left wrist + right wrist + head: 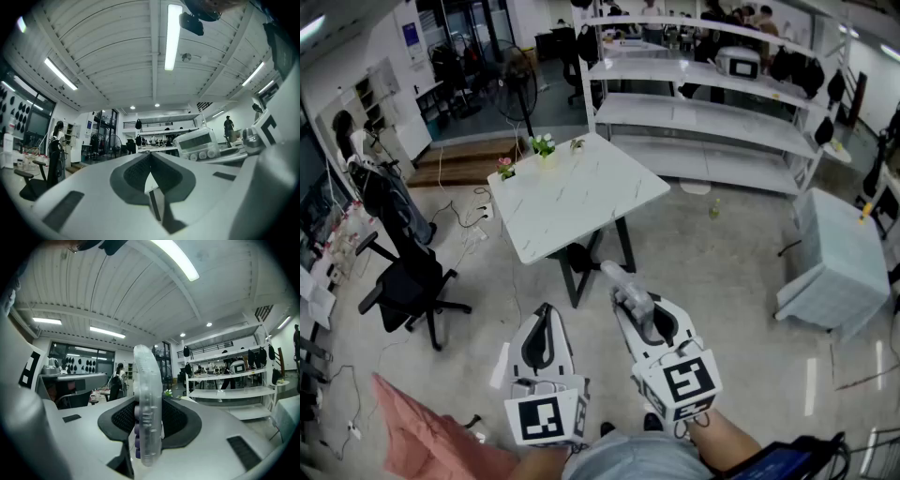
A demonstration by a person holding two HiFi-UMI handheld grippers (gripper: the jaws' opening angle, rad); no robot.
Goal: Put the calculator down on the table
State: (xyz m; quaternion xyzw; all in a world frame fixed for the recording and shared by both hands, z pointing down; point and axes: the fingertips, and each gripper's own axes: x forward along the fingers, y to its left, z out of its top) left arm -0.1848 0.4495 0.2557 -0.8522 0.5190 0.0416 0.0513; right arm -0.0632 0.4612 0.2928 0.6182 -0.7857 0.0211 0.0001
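Jaws of your right gripper [149, 430] pinch the calculator [147, 390] edge-on; left gripper [151, 174] jaws pressed together, empty. Marble surface [572, 192] sits upper centre, well apart: putting down still left.

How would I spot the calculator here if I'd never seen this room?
Find the white marble-topped table in the middle of the floor; just in front of it the person holds two white tools. The calculator is the pale translucent slab clamped edge-on between the fingers of the right gripper, whereas the left gripper is shut and empty.
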